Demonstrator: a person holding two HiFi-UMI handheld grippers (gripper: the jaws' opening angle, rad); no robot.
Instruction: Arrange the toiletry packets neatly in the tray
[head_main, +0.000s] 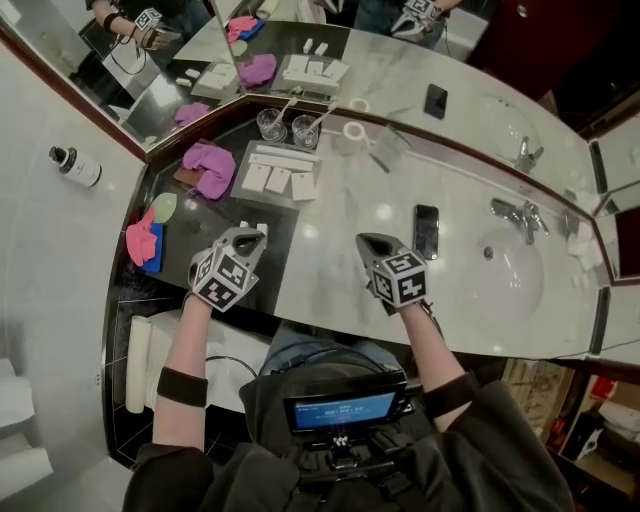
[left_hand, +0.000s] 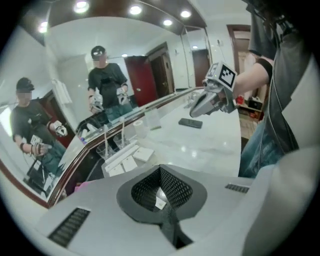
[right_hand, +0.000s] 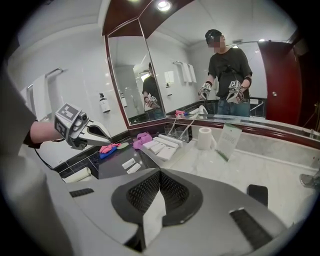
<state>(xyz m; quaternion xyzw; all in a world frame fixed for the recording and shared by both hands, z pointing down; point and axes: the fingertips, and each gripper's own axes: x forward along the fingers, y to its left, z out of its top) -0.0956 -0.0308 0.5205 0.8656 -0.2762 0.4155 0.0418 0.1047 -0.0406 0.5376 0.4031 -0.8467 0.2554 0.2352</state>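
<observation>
**Two packets pinched, both short of the tray**

Both held packets are hidden in the head view, covered by the gripper bodies; only the gripper views show them. The left gripper (head_main: 249, 238) hangs on the near side of the tray (head_main: 244, 196). Its fingers (left_hand: 142, 192) are closed together on a small white packet (left_hand: 159, 202), of which just a corner shows. The right gripper (head_main: 369, 241) is nearer than the tray and off to its right. Its fingers (right_hand: 175, 192) are likewise closed, clamping a long white packet (right_hand: 152, 217) whose lower end is cut off between them. Two loose packets (right_hand: 131, 165) lie on the dark part of the table (head_main: 350, 180), between the left gripper and the tray; the head view partly covers them. Several white packets (head_main: 279, 181) lie inside the tray, their print too small to read. Behind the tray stand two glasses (head_main: 288, 127).
</observation>
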